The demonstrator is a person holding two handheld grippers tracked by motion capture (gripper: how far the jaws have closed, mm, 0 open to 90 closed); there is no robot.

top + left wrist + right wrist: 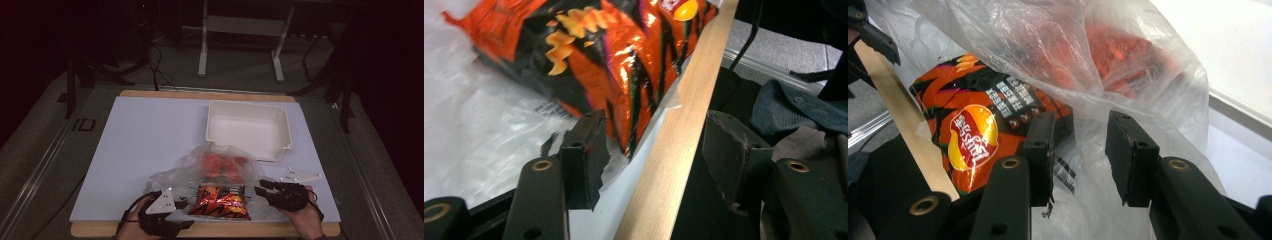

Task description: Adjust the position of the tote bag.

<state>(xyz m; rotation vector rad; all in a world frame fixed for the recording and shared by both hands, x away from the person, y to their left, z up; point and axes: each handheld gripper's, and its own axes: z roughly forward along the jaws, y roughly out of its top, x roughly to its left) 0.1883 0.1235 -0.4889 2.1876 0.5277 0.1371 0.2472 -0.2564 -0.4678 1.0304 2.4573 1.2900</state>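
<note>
Bagging step in hand. Left gripper (172, 212) at table's near edge, jaws wide, nothing between. Chip bag (220, 201) just beside, lying on clear plastic bag (220, 162). Right gripper (1079, 147) half-open, film between pads, unpinched. Next: probably pinch bag mouth, slide chips in.

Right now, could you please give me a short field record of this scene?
surface: white board
bin: white, empty, far right
chip bag: orange, near edge, partly under plastic bag
plastic bag contents: red packets, blurred
left hand-held gripper: open, beside chip bag
right hand-held gripper: jaws apart around plastic; grip unclear
</note>
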